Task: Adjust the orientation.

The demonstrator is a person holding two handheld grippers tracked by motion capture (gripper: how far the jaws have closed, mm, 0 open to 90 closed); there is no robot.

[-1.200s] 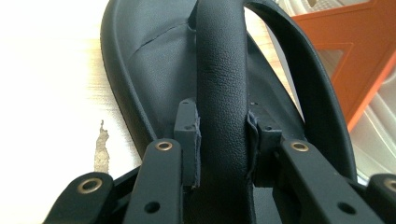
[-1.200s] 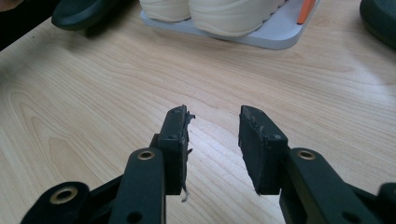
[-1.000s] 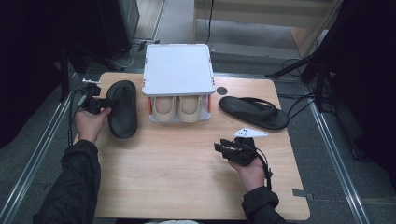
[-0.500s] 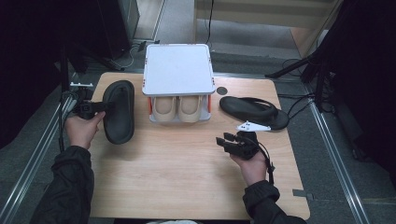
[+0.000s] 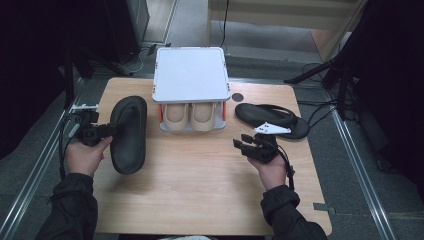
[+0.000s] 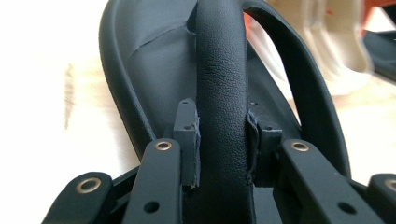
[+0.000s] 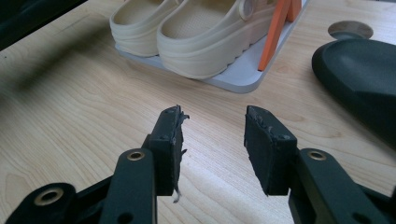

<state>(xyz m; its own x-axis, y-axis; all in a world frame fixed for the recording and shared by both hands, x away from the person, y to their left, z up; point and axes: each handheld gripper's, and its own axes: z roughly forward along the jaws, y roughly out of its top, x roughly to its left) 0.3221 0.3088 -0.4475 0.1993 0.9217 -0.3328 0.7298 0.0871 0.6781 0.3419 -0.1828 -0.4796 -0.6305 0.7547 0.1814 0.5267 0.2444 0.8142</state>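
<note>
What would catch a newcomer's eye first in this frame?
The black sandal at the table's left, its strap clamped in the left gripper. Next, the cream clogs under the white two-tier rack at the table's far middle. The right gripper hovers open, empty.

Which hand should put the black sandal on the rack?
Probably the left. The left gripper already clamps the strap of the black sandal; the right gripper hangs open over bare table, holding nothing.

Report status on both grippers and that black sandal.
Left gripper shut on black sandal strap. Right gripper open, empty, over bare table. Path clear.
</note>
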